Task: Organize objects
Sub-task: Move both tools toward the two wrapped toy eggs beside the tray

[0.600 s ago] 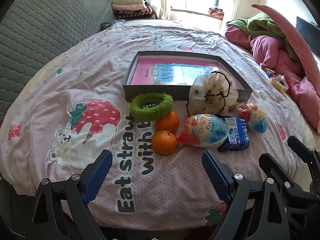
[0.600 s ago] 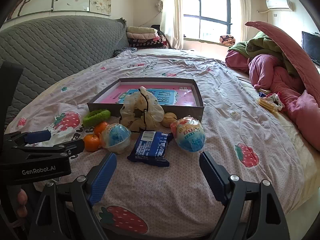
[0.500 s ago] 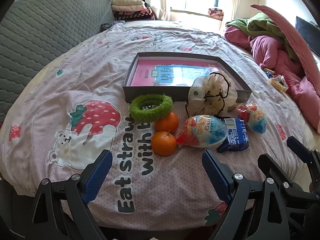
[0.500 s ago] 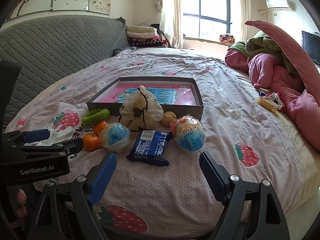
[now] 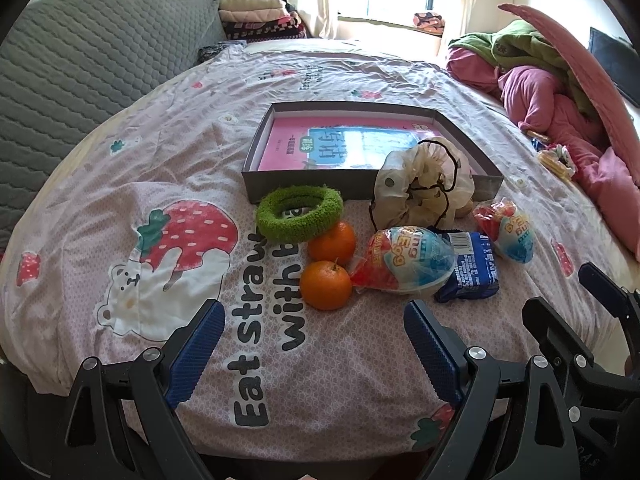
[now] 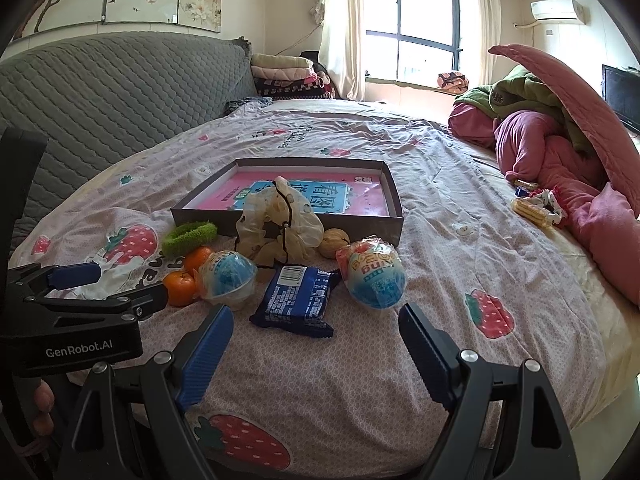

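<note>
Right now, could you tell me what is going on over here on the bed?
A person holds a gripper in each hand over a bedspread, about to tidy up. The left gripper and right gripper both hover with jaws open and empty. Two oranges, a green ring, two wrapped toy eggs, a blue snack packet and a drawstring pouch lie in front of the shallow box.

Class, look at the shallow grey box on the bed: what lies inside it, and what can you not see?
Inside the grey box lies a flat pink and blue book. The cream drawstring pouch in front hides the box's near right corner, so anything there cannot be seen.
</note>
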`<state>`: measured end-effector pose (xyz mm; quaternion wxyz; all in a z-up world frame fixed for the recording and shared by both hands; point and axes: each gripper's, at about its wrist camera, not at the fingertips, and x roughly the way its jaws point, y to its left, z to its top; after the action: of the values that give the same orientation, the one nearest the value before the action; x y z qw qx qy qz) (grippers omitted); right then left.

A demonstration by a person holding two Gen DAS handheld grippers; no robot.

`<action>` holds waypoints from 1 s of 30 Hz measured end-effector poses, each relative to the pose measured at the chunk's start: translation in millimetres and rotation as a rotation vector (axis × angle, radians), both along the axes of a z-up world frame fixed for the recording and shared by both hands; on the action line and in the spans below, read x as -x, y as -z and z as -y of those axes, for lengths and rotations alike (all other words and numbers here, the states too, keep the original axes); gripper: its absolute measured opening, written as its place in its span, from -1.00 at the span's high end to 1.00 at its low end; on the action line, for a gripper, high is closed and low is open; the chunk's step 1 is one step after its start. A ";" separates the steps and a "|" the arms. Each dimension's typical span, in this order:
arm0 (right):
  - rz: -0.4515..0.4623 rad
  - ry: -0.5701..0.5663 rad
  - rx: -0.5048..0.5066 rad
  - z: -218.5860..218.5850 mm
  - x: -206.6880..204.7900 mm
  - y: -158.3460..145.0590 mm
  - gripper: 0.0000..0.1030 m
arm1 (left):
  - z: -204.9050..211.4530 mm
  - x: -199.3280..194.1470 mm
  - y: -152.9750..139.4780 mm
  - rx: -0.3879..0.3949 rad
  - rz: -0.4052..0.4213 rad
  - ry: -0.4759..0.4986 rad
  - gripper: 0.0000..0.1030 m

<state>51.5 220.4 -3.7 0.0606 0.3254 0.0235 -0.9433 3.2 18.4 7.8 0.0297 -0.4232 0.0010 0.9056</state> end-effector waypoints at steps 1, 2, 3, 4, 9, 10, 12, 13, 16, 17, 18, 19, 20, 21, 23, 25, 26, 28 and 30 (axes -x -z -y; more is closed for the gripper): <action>0.000 0.002 0.000 -0.2 0.1 -0.4 -0.64 | 0.0 -0.1 -0.5 0.001 0.000 0.001 -0.78; 0.001 0.003 0.002 -0.4 0.1 -0.6 -0.64 | 0.2 -0.6 -1.1 0.001 -0.002 0.000 -0.78; 0.001 0.004 0.003 -0.7 0.2 -0.9 -0.64 | 0.3 -0.9 -1.1 0.001 -0.003 0.000 -0.78; 0.002 0.005 0.003 -0.9 0.6 -1.2 -0.64 | 0.2 -1.0 -1.1 0.001 -0.001 0.003 -0.78; -0.001 0.005 0.000 -1.7 0.1 -1.8 -0.64 | -0.8 -1.5 -1.6 0.003 -0.003 0.005 -0.78; -0.003 0.007 -0.002 -2.0 0.0 -2.1 -0.64 | -1.0 -1.4 -1.7 0.001 -0.003 0.006 -0.78; -0.003 0.010 0.000 -3.4 0.5 -2.7 -0.64 | -1.5 -0.8 -1.6 0.004 -0.003 0.006 -0.78; -0.003 0.012 0.002 -4.2 0.8 -2.8 -0.64 | -2.0 -0.3 -1.4 0.003 -0.002 0.008 -0.78; 0.001 0.018 0.003 -6.9 2.7 -2.3 -0.64 | -3.0 0.3 -1.0 0.003 0.000 0.008 -0.78; 0.001 0.020 0.005 -7.5 2.9 -2.0 -0.64 | -3.6 0.6 -0.8 0.002 0.000 0.009 -0.78; 0.001 0.023 0.007 -8.3 3.1 -1.8 -0.64 | -3.8 0.5 -0.4 0.000 0.001 0.009 -0.78; 0.003 0.023 0.008 -9.0 3.4 -1.2 -0.64 | -4.5 0.9 0.5 -0.002 0.003 0.011 -0.78; 0.006 0.024 0.009 -9.7 3.8 -0.7 -0.64 | -5.1 1.0 1.5 -0.003 0.005 0.014 -0.78; 0.006 0.026 0.009 -10.7 4.2 -0.2 -0.64 | -5.7 1.3 2.4 -0.003 0.005 0.016 -0.78; 0.004 0.028 0.008 -12.2 4.7 -0.2 -0.64 | -6.9 2.6 4.4 -0.003 0.007 0.019 -0.78; 0.003 0.033 0.004 -13.8 6.0 0.0 -0.64 | -6.7 4.1 5.7 -0.009 0.009 0.021 -0.78; 0.005 0.032 0.006 -14.3 7.1 0.2 -0.64 | -7.0 4.9 6.5 -0.008 0.011 0.022 -0.78; 0.008 0.033 0.005 -15.9 9.3 1.4 -0.64 | -7.9 6.3 8.7 -0.008 0.014 0.025 -0.78; 0.014 0.035 0.002 -17.3 12.1 2.7 -0.64 | -9.4 7.5 10.4 -0.006 0.017 0.030 -0.78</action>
<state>39.4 237.7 -6.4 0.0449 0.3322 0.0163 -0.9420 -4.2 27.8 -2.6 0.0445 -0.4305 0.0045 0.9015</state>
